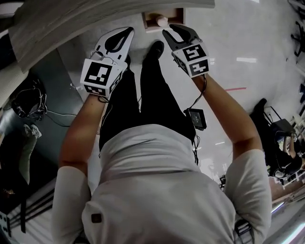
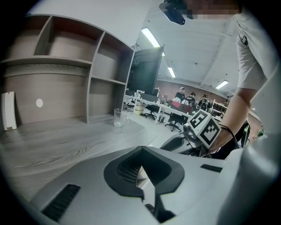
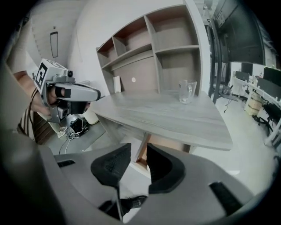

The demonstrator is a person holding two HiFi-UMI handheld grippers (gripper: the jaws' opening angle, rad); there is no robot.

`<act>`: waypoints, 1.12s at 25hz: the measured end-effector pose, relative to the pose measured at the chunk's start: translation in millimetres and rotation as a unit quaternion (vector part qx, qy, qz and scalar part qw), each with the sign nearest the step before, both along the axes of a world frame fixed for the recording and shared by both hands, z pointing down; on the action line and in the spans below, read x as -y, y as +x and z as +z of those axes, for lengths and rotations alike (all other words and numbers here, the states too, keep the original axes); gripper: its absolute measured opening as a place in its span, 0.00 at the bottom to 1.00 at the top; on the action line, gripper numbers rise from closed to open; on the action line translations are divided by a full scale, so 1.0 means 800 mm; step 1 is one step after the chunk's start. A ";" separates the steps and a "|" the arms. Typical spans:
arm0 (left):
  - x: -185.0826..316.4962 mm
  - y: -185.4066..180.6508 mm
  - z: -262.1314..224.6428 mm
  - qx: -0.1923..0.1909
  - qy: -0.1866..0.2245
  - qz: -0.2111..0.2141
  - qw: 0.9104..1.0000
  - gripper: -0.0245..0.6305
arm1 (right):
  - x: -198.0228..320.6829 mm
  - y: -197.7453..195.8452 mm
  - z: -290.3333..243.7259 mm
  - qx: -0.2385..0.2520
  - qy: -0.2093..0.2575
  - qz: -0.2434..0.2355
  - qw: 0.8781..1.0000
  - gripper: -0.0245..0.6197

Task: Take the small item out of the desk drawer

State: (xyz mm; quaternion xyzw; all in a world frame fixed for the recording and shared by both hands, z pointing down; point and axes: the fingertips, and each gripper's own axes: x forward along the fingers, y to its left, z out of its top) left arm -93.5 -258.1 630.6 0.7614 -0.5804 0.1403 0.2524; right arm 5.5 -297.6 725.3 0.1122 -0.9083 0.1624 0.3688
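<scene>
The right gripper (image 1: 178, 32), jaws partly spread and empty, angles down, likely readying to reach in. The left gripper (image 1: 125, 34), pinched closed on nothing, hangs at its nine o'clock. At twelve o'clock the drawer (image 1: 179, 14) stands pulled out under the desk (image 1: 71, 24), one small pale item (image 1: 162, 20) inside. The glass (image 3: 187, 91) on the desk looks empty.

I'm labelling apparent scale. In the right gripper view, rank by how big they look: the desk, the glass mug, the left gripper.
1. desk, by far largest.
2. left gripper, though nearer the camera, which inflates it.
3. glass mug, smallest, far back on the desk.
</scene>
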 end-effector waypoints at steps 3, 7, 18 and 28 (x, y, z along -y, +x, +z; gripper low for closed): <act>-0.004 0.000 0.034 -0.004 -0.015 -0.007 1.000 0.06 | 0.009 0.001 0.037 -0.014 -0.010 0.024 1.000 0.28; -0.007 -0.001 0.070 -0.004 -0.028 -0.016 0.999 0.06 | 0.012 0.000 0.088 -0.039 -0.022 0.046 0.998 0.34; 0.006 -0.011 0.138 -0.009 -0.053 -0.021 0.998 0.06 | 0.012 -0.028 0.190 -0.102 -0.051 0.062 0.992 0.42; 0.008 -0.016 0.166 -0.019 -0.072 -0.022 0.997 0.06 | 0.011 -0.027 0.246 -0.172 -0.081 0.058 0.980 0.43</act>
